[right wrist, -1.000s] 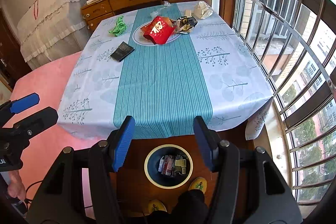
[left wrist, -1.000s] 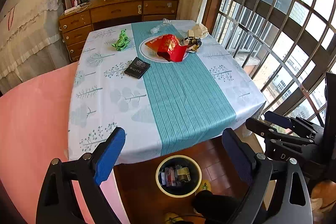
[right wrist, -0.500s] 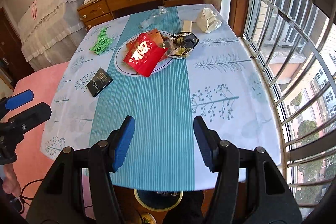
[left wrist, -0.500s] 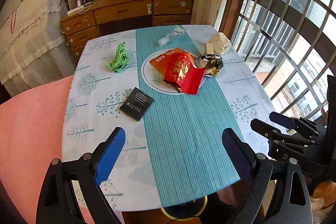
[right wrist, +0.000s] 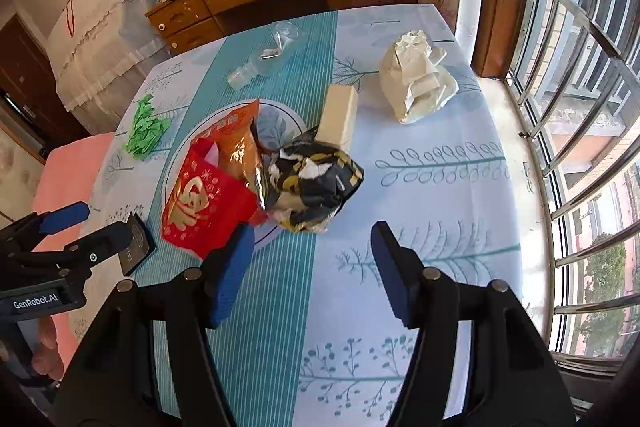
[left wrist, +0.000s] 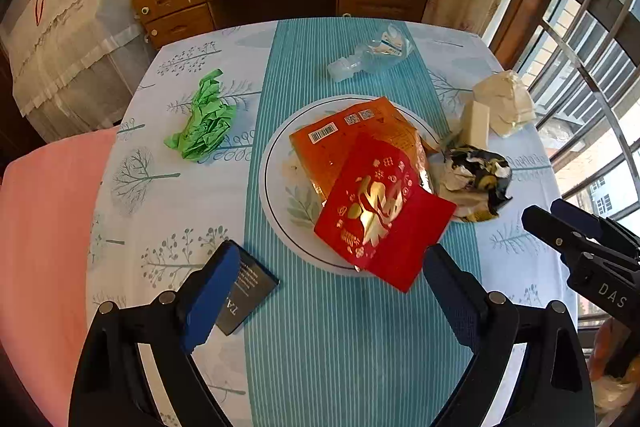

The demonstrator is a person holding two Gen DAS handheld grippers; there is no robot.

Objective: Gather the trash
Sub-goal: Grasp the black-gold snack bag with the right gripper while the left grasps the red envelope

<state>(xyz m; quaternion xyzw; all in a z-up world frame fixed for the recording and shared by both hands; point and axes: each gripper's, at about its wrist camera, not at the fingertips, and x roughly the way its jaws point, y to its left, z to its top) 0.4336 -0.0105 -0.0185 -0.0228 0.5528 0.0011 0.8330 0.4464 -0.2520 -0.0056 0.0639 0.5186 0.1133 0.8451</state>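
Litter: one red packet [left wrist: 384, 211], one orange [left wrist: 352, 139], one green wad [left wrist: 204, 119].

Both hand-held grippers advanced from the tabletop [left wrist: 340, 327] edge to over the trash; floor bin out of view.

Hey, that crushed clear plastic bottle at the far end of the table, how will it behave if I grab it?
The crushed clear bottle looks empty, so probably very light. Its dented walls would likely buckle further under a squeeze. Lying on its side on the tablecloth, it may skid or roll if nudged.
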